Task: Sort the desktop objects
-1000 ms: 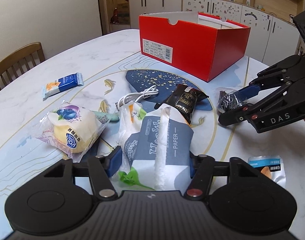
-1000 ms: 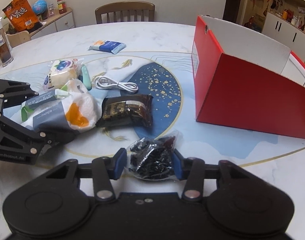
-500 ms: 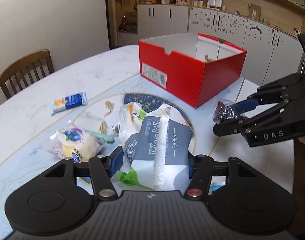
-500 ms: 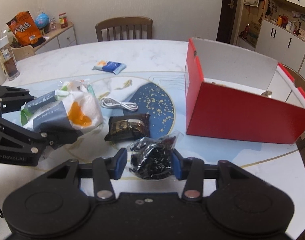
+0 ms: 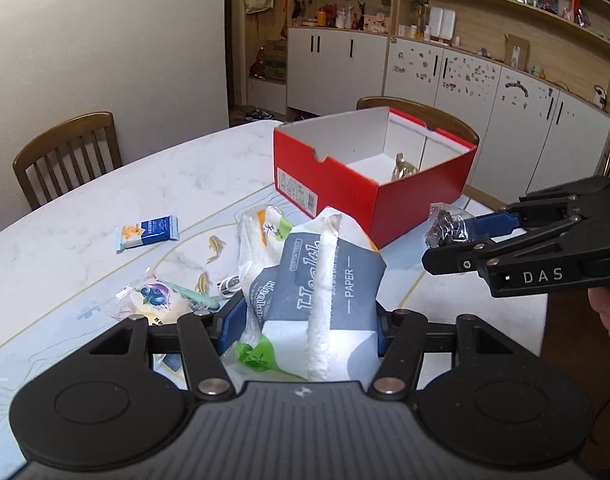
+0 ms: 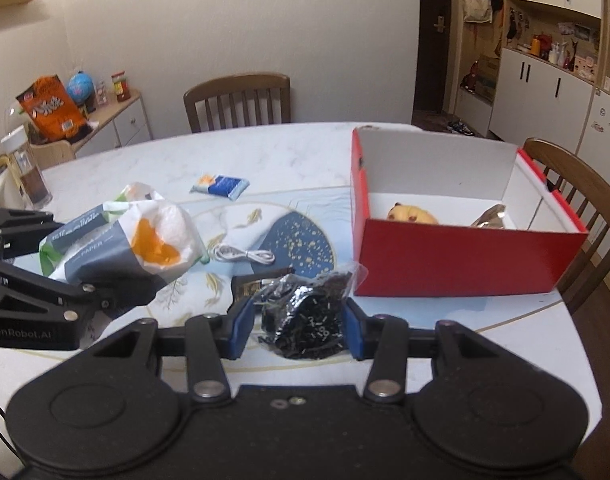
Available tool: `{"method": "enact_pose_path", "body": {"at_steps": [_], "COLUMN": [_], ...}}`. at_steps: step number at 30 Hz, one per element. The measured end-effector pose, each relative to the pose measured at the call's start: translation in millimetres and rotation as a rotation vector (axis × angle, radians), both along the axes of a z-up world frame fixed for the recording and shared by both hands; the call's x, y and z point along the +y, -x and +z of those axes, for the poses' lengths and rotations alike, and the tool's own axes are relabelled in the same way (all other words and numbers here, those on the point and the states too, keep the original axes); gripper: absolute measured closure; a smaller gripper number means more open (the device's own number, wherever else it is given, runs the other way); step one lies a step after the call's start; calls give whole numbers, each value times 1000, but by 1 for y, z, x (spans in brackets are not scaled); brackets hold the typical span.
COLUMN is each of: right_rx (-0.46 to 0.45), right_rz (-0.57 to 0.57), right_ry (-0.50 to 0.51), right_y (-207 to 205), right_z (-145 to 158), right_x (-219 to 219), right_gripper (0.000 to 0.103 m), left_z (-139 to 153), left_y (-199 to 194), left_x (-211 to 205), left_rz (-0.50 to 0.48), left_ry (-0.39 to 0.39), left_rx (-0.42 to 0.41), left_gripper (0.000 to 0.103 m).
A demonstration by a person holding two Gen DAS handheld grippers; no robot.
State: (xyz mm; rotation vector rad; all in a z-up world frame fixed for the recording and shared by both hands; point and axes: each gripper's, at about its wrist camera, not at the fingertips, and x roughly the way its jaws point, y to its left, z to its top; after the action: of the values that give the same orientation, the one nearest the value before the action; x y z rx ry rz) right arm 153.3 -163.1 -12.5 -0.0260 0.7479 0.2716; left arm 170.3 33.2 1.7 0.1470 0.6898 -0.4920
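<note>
Left wrist view: my left gripper (image 5: 305,320) clamps the tissue pack (image 5: 321,292), held above the table (image 5: 85,216).
Right claw: my right gripper (image 6: 297,320) pinches the dark bag (image 6: 305,316), short of the red box (image 6: 457,264).
Risk: I judge the crinkly bag could slip.

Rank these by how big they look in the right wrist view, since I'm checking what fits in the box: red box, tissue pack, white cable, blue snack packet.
1. red box
2. tissue pack, though it is lifted nearer the camera, which flatters it
3. and 4. white cable and blue snack packet: too alike to rank; the packet lies farther away
</note>
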Motion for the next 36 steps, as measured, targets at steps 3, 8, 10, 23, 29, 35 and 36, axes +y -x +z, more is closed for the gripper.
{"method": "enact_pose_path", "body": {"at_steps": [3,8,10,23,29,35,36], "right_rx": [-18,-47,-55,-83,-85,-81,-82], "right_rz": [-6,-13,-13,-23,-24,-14,-13], "right_ry": [-4,-18,-23,-46,-46,-46,-46], "right_y": [6,12,14,-2,-18,-37,-40], "right_z": [10,27,32,49,50,49,49], "right_x": [-4,-14,-19,-55,-76,-96,-99], "right_gripper": [57,57,57,57,57,57,57], "left_z": [11,24,29,46,47,45,44], "left_y": [5,10,11,-6,-24,-43,-46], "left_x": [-4,-12,-16,-57,-83,-108,-113], "left_rz": [5,16,14,1,-2,3,7], "left_ry": [6,5,13,41,44,46,45], "left_rx": [-9,-34,-37,-54,-58,-53,-53], "left_gripper": [45,45,45,44,44,44,44]}}
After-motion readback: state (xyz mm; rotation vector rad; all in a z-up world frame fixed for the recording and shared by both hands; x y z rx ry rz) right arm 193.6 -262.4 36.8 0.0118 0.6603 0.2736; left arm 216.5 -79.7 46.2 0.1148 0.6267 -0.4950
